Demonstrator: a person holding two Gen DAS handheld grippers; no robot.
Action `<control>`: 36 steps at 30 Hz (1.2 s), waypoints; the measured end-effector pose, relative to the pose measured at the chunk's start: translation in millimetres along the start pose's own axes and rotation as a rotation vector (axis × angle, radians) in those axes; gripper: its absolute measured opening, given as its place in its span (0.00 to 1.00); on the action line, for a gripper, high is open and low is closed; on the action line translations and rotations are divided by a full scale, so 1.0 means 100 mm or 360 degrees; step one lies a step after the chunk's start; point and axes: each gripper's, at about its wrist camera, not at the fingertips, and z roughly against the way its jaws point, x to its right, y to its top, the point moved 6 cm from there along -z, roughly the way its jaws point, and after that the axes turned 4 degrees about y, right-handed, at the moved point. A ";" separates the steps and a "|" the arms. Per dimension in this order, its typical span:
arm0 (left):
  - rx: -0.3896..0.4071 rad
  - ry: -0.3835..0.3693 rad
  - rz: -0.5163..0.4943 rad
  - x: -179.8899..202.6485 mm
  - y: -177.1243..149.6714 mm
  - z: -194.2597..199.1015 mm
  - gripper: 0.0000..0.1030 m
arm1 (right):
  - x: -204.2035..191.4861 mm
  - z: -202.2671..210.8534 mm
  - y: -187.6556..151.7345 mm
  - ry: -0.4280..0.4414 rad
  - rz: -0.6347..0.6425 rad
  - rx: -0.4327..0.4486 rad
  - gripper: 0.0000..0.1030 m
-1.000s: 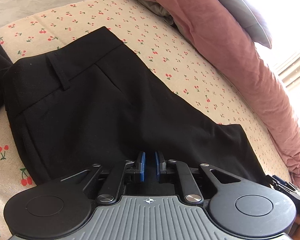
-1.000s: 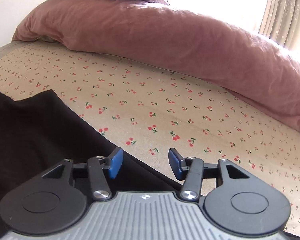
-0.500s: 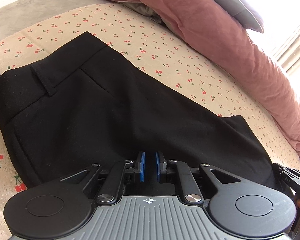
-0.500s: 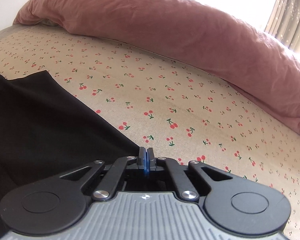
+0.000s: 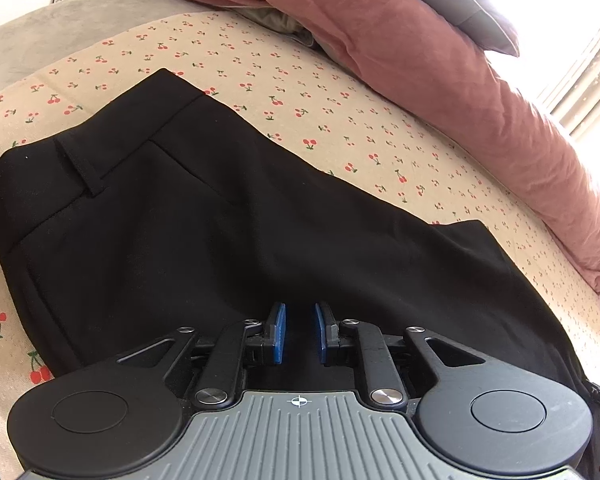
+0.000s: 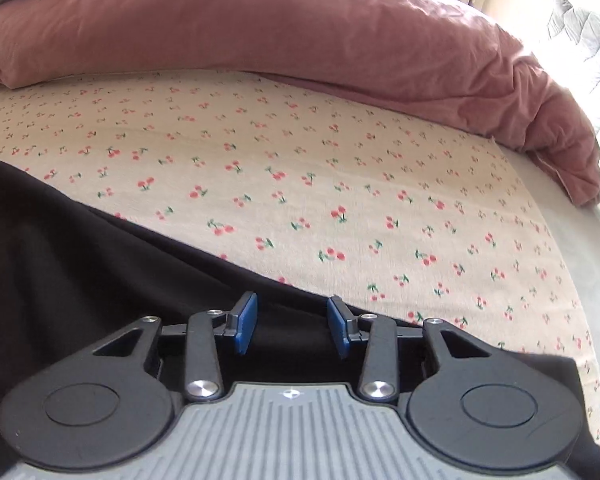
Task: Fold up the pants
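Both of my grippers are pointing steeply down over the black woven pants [image 5: 228, 240], which are lying flat on the cream cherry-print bedsheet [image 5: 340, 120], waistband toward the left. My left gripper [image 5: 299, 334] is holding its blue pads slightly apart, opening a touch, with dark cloth between them; I cannot tell whether they are pinching it. My right gripper [image 6: 292, 326] is spreading wider above the pants' edge, gripping nothing. Both housings are hiding the nearest fabric.
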 end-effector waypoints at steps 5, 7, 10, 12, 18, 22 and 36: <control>0.0019 0.0011 -0.0043 0.01 -0.01 -0.01 0.16 | 0.06 -0.08 0.08 -0.0146 -0.0032 0.0003 0.00; 0.0023 0.0012 -0.0043 0.01 -0.02 -0.01 0.16 | 0.07 -0.04 0.12 -0.0254 0.0003 0.0061 0.00; 0.0022 0.0009 -0.0044 0.01 -0.01 -0.01 0.16 | 0.24 0.18 0.23 -0.0222 -0.0123 0.0146 0.00; 0.0020 0.0010 -0.0047 0.01 -0.01 0.00 0.16 | 0.28 0.28 0.23 -0.0025 -0.0202 0.0114 0.22; 0.0051 0.0038 -0.0097 0.04 -0.04 0.00 0.17 | 0.40 -0.01 -0.10 -0.0188 -0.0159 -0.0085 0.29; 0.0066 0.0056 -0.0123 0.06 -0.04 -0.01 0.17 | 0.81 0.31 -0.10 -0.0720 -0.0307 -0.0019 0.21; 0.0072 -0.0001 -0.0126 -0.03 -0.13 0.11 0.23 | 0.67 0.95 -1.19 -0.0506 -0.0450 -0.0301 0.50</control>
